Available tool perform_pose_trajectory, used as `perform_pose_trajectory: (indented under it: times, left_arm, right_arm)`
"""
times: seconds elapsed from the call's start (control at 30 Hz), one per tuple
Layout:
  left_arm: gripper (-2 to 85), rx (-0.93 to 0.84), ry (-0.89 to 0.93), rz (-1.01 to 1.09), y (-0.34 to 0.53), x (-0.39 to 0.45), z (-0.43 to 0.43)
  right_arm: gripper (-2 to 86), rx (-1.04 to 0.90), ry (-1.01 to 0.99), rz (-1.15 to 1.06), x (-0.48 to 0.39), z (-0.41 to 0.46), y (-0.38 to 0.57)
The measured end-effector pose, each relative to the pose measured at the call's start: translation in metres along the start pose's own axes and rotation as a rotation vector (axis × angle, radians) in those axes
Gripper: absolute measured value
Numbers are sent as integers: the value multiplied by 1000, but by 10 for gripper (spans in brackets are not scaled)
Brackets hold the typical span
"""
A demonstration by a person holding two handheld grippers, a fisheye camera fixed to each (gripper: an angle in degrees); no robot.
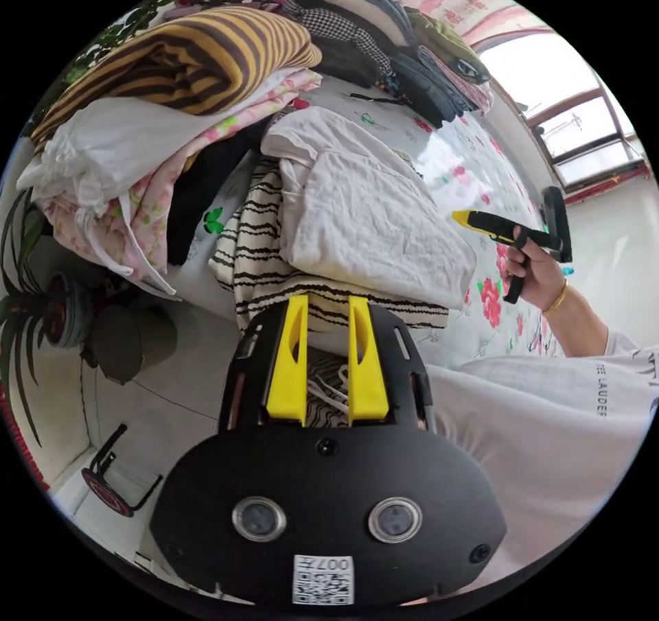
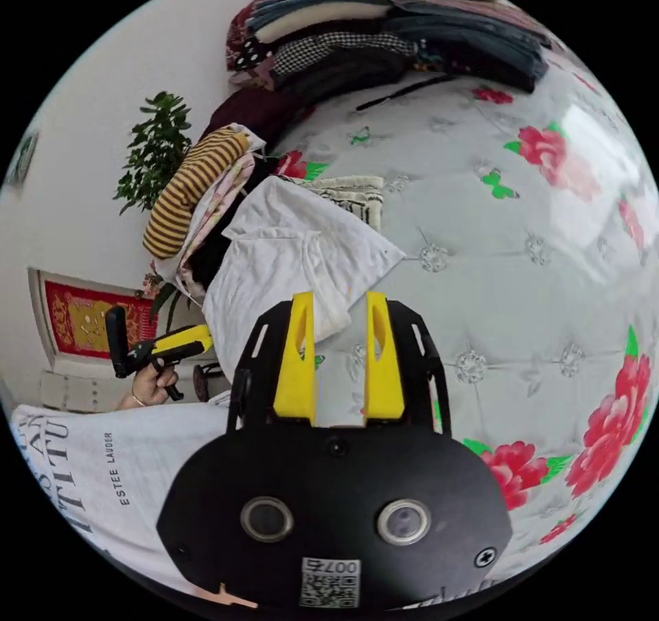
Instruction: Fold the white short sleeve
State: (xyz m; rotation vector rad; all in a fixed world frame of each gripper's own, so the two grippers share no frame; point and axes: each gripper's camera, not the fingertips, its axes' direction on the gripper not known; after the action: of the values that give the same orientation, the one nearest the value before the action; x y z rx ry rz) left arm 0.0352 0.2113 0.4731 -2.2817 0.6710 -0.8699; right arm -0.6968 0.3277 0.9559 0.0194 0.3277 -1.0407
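While both tools are hovering off the cloth, the white short sleeve (image 1: 371, 216) is lying folded atop a striped garment (image 1: 257, 264) on the floral bed cover (image 2: 522, 291).

- Left gripper (image 1: 328, 305): jaws parted, holding nothing; shirt sitting just beyond the tips toward 12 o'clock, its long axis running 11 to 5.
- Right gripper (image 2: 340, 302): jaws parted, empty; shirt (image 2: 288, 264) lying toward 11 o'clock, its near hem just beside the tips.
- Judgement: both are close; the right seems marginally nearer.
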Motion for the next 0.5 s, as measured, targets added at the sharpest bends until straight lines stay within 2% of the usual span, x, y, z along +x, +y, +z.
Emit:
perform_pose_trajectory:
  times: [0.1, 0.2, 0.27, 0.3, 0.4, 0.5]
  left_arm:
    - [86, -38, 13, 67, -6, 1, 9]
    - [86, -92, 42, 81, -13, -1, 23]
    - [86, -97, 31, 120, -15, 4, 24]
    - [86, -94, 17, 155, -14, 9, 25]
    - [84, -86, -6, 217, -8, 18, 27]
    - [84, -98, -13, 250, -4, 26, 26]
  right_arm:
    - [71, -28, -210, 211, 45, 24, -14]
    - [30, -71, -268, 228, 39, 39, -35]
    - [17, -15, -177, 150, 10, 16, -49]
    - [13, 81, -105, 31, -21, -11, -54]
    - [17, 162, 108, -240, -94, -41, -60]
    - [32, 74, 228, -206, -97, -15, -75]
